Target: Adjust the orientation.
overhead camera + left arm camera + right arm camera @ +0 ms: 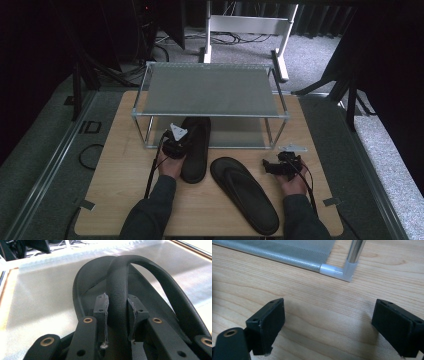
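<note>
Left gripper (117,307): clamped on the strap (117,290) of one sandal (196,147).
Held sandal: toe end on the lower shelf (235,132) of the rack (210,90), heel on the table (125,165).
Right gripper (328,322): jaws wide apart, nothing between them, above bare table.
Second sandal (245,194): flat on the table, between both hands.

A light wooden table (115,200) carries a two-tier metal-framed mesh rack (210,90) and a black rubber flip-flop (245,192) lying flat in front.
</note>
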Demonstrator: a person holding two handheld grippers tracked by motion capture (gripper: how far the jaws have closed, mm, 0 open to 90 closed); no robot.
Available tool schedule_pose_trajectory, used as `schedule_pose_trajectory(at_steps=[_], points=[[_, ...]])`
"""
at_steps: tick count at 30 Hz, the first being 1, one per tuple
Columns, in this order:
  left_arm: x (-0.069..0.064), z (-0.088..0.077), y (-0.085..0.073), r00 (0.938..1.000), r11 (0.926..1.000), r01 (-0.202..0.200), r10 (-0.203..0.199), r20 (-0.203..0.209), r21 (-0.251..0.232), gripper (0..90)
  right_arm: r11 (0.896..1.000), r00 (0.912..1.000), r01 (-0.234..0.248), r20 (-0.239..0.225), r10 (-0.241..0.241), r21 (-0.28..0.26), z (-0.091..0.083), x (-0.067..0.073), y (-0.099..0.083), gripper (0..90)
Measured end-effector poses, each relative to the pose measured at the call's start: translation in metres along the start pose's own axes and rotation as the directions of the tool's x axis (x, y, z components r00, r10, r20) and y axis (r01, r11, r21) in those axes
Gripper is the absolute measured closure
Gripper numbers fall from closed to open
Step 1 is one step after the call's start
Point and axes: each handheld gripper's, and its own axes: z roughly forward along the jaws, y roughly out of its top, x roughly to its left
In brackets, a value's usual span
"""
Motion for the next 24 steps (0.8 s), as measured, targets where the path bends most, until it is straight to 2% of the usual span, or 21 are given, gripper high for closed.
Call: schedule_pose_trajectory(at_steps=[1,3,5,6,7,8,9,11,13,15,24], points=[[0.001,0.003,0.000,0.9998,0.9999,0.010,-0.010,-0.018,-0.003,73.1,1.000,1.0000,0.000,0.000,0.000,0.000,0.000,0.000,0.000,11.1],[0.001,0.005,-0.002,0.9996,1.0000,-0.001,0.001,-0.026,-0.004,69.2,1.000,1.0000,0.000,0.000,0.000,0.000,0.000,0.000,0.000,11.1],[0.001,0.005,-0.003,0.9997,1.0000,-0.002,0.002,-0.024,-0.006,62.1,1.000,1.0000,0.000,0.000,0.000,0.000,0.000,0.000,0.000,11.1],[0.001,0.005,-0.003,0.9997,1.0000,-0.002,0.002,-0.024,-0.006,62.1,1.000,1.0000,0.000,0.000,0.000,0.000,0.000,0.000,0.000,11.1],[0.001,0.003,-0.003,0.9997,0.9999,-0.001,0.000,-0.025,-0.012,54.9,1.000,1.0000,0.000,0.000,0.000,0.000,0.000,0.000,0.000,11.1],[0.001,0.001,-0.004,0.9997,0.9999,0.004,-0.004,-0.024,-0.015,54.9,1.000,1.0000,0.000,0.000,0.000,0.000,0.000,0.000,0.000,11.1],[0.001,0.000,-0.004,0.9997,0.9998,0.005,-0.006,-0.022,-0.018,49.7,1.000,1.0000,0.000,0.000,0.000,0.000,0.000,0.000,0.000,11.1],[0.000,-0.004,-0.004,0.9998,0.9997,0.009,-0.009,-0.018,-0.023,47.2,1.000,1.0000,0.000,0.000,0.000,0.000,0.000,0.000,0.000,11.1],[-0.001,-0.010,-0.005,0.9998,0.9994,0.018,-0.019,-0.011,-0.030,43.6,1.000,1.0000,0.000,0.000,0.000,0.000,0.000,0.000,0.000,11.1],[-0.004,-0.023,-0.011,0.9983,0.9975,0.059,-0.058,0.007,-0.038,40.9,1.000,1.0000,0.001,0.000,-0.001,-0.001,0.000,0.000,0.000,11.1],[-0.011,-0.054,-0.025,0.9973,0.9977,0.055,-0.053,0.052,-0.041,34.7,1.000,1.0000,0.002,0.001,-0.002,0.000,0.000,0.000,0.000,11.1]])
